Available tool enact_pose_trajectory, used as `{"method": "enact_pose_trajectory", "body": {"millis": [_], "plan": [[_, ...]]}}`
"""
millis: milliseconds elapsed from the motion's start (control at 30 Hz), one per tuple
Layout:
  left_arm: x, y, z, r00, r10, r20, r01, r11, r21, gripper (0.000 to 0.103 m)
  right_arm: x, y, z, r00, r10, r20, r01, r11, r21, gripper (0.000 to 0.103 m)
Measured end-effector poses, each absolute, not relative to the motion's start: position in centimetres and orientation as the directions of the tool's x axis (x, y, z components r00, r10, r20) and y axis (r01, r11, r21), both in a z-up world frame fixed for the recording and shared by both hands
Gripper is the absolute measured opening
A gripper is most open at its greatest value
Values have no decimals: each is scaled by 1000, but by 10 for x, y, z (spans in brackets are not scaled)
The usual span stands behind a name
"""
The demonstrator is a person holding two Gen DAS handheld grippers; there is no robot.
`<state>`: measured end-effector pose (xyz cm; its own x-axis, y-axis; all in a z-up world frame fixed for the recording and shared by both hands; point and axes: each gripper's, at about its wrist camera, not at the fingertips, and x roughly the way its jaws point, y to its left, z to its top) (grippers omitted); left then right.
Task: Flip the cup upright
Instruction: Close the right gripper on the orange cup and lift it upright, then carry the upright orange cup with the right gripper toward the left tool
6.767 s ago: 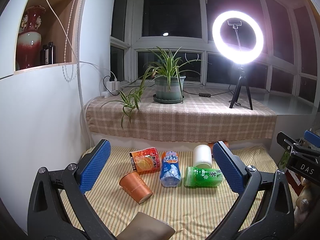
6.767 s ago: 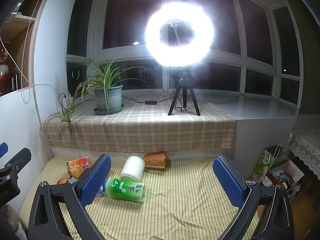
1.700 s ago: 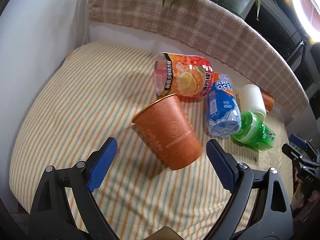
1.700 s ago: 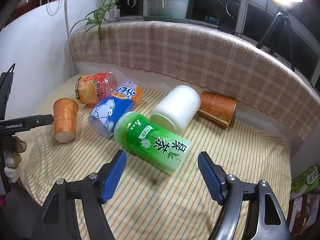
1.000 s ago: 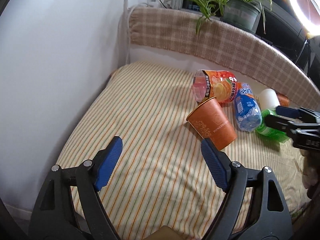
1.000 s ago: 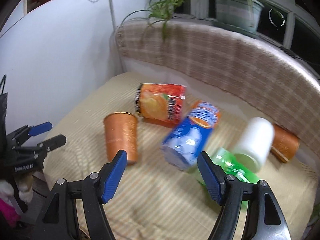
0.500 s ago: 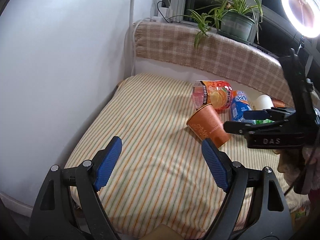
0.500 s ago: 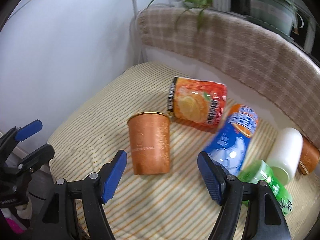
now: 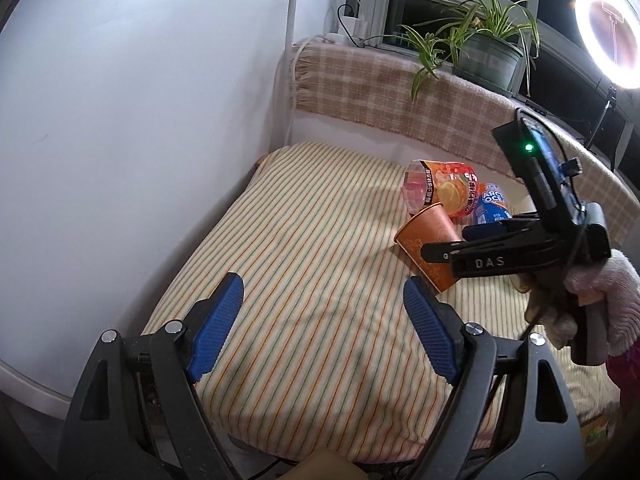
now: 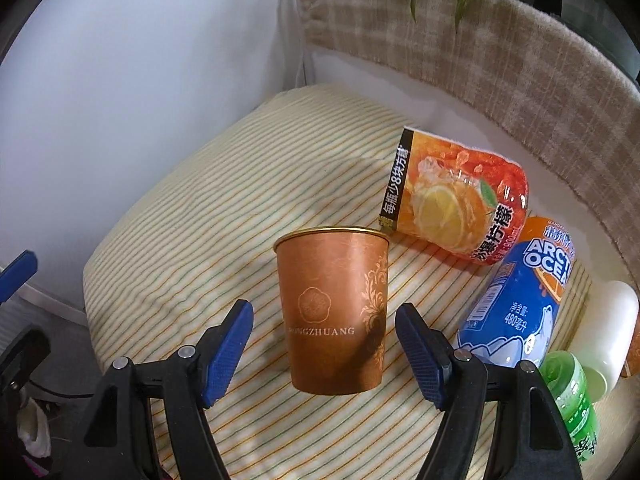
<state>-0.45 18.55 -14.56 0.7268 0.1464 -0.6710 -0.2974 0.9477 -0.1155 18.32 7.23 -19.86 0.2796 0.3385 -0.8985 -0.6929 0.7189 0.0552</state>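
An orange paper cup lies on its side on the striped cushion, its rim pointing away from my right gripper. My right gripper is open, its blue pads on either side of the cup's base end, not touching it. In the left wrist view the same cup lies at the right, partly hidden behind my right gripper. My left gripper is open and empty, above bare cushion to the left of the cup.
An orange lemon-drink bottle, a blue Arctic Ocean bottle, a white container and a green bottle lie right of the cup. A white wall bounds the left. A plaid-covered ledge with a potted plant runs behind.
My right gripper has moved closer to the orange cup, so the cup's base end now lies between its pads. My left gripper has barely moved.
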Motion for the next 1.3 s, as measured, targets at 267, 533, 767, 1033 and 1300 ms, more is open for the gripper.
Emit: {"method": "enact_pose_trajectory", "body": {"millis": [267, 533, 767, 1033, 1300], "plan": [[-10, 186, -144, 731, 142, -667, -297, 947, -123, 85, 195, 84, -214, 250, 312, -916, -687, 724, 59, 70], [-12, 186, -141, 734, 143, -664, -295, 948, -122, 85, 206, 100, -231, 242, 289, -926, -688, 724, 46, 66], [-17, 187, -139, 739, 148, -657, -299, 946, -123, 84, 203, 101, -231, 248, 298, -922, -685, 727, 51, 64], [-22, 188, -137, 744, 150, -652, -301, 945, -125, 84, 186, 85, -216, 251, 338, -907, -683, 726, 81, 64], [-26, 182, -136, 749, 139, -648, -285, 950, -125, 84, 161, 52, -198, 279, 368, -887, -663, 742, 99, 64]]}}
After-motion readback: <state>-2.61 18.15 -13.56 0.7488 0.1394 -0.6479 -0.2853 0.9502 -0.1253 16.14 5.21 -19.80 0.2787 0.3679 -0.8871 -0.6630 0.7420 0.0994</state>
